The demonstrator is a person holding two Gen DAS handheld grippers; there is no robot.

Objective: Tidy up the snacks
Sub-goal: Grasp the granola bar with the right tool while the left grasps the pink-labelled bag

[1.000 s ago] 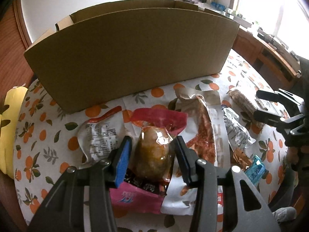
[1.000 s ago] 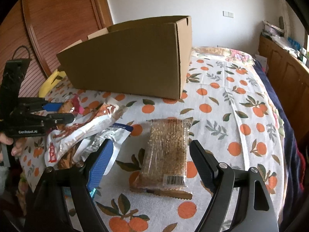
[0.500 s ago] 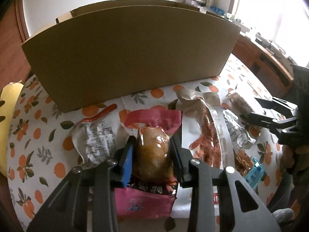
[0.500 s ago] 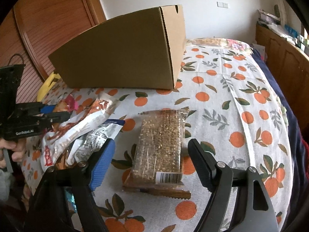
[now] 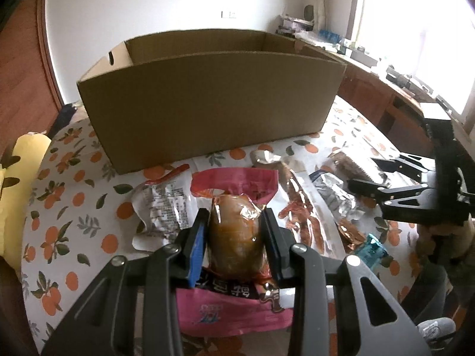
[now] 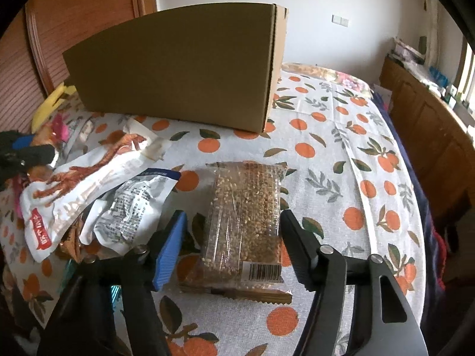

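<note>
Two grippers, one cardboard box, roughly six snack packs spread on the orange-print cloth [image 6: 371, 136]; surface under the cloth looks like a bed.

Left gripper [image 5: 234, 238] clamped on the pink snack pouch [image 5: 234, 234]: clear window with a brown glossy lump inside, pink top flap, pink bottom with black band. Pads pressed on both sides of the lump, pouch at near centre of the left view.

Right gripper [image 6: 233, 241] partly open, jaws just been closing, straddling the grain bar pack [image 6: 245, 222]: clear wrap, tan seeded block, barcode at near end, serrated seal. Gap visible at the blue left pad; right pad close to the wrap, contact unclear. Pack flat on the cloth.

Left of it: white pouch with red strips [image 6: 86, 178], white printed wrapper [image 6: 133, 207]. Teal pack [image 5: 371, 247] near right in left view.

Cardboard box [image 5: 207, 101] open-topped, far side, behind all packs.
</note>
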